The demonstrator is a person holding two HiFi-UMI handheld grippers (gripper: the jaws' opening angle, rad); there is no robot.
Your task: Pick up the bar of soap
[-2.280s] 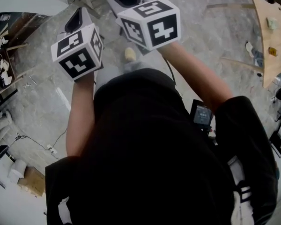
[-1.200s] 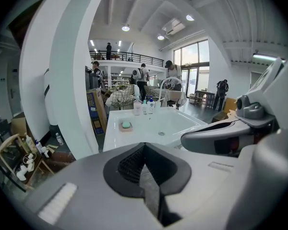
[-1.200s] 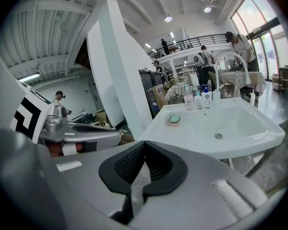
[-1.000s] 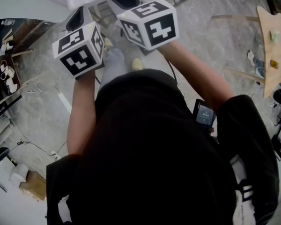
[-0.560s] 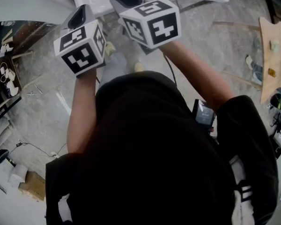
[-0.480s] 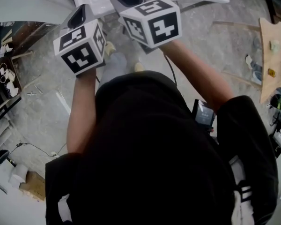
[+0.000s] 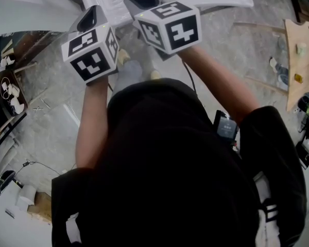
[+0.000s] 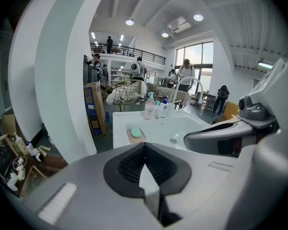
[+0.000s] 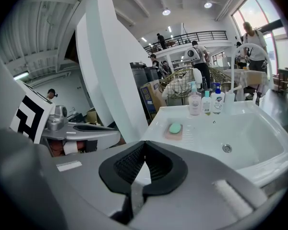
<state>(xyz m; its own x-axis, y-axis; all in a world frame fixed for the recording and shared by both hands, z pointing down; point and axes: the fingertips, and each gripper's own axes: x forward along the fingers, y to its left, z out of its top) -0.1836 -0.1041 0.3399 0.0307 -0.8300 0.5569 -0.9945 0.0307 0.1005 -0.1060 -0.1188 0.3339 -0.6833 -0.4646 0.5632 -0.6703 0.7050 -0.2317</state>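
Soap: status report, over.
Left gripper shut, empty; right gripper same. Soap on dish at sink edge, untouched. Nothing seen blocking.

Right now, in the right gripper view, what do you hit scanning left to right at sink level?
left claw → bar of soap → pink pump bottle → sink drain
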